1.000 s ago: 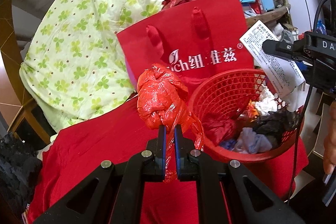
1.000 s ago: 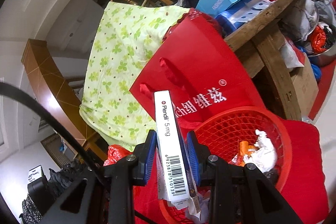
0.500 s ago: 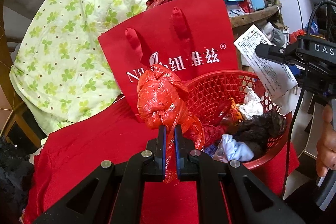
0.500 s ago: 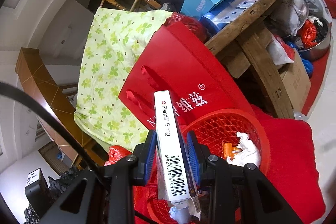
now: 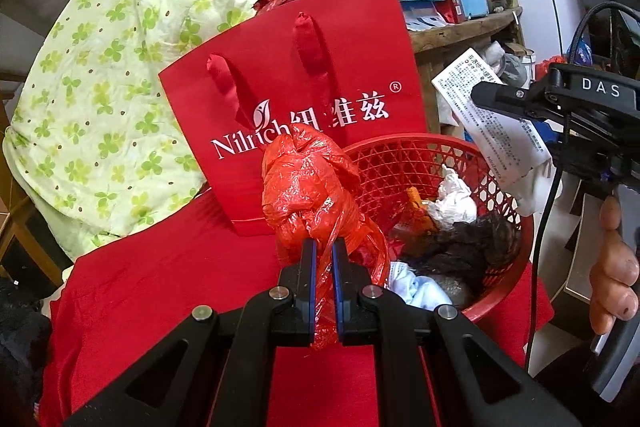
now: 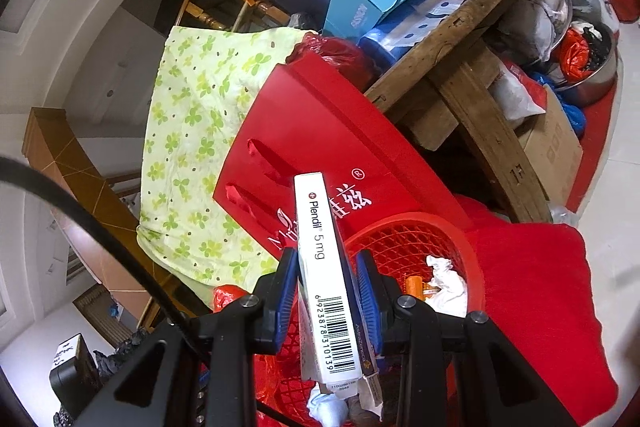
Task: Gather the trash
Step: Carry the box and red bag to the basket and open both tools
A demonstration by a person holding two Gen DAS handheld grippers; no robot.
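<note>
The red basket (image 5: 420, 155) sits on the red cloth (image 5: 168, 291), toward its right edge, with the red paper bag (image 5: 288, 99) standing just behind its rim. In the basket I see crumpled white tissue (image 5: 456, 195), something orange (image 5: 418, 207), a dark tangled clump (image 5: 468, 247) and a pale blue-white wad (image 5: 420, 287) near the front rim; what lies under them is hidden.

My left gripper (image 5: 323, 247) is clenched on the tail of a knotted red plastic bag (image 5: 308, 187), held just left of the basket's near rim, above the cloth. What the bag holds I cannot make out.

My right gripper (image 6: 328, 267) is clamped on a white Plendil box (image 6: 320, 247), which stands up between my fingers (image 6: 366, 291) above the basket's left rim (image 6: 400, 223). The box's lower end is cut off behind the gripper body, and a folded leaflet (image 6: 370, 395) pokes out there.

From the left view, the box (image 5: 488, 123) shows only its printed side, partly covered by the right gripper (image 5: 520, 99).

Behind the paper bag lies a green clover quilt (image 5: 100, 87); its far end is out of frame.
</note>
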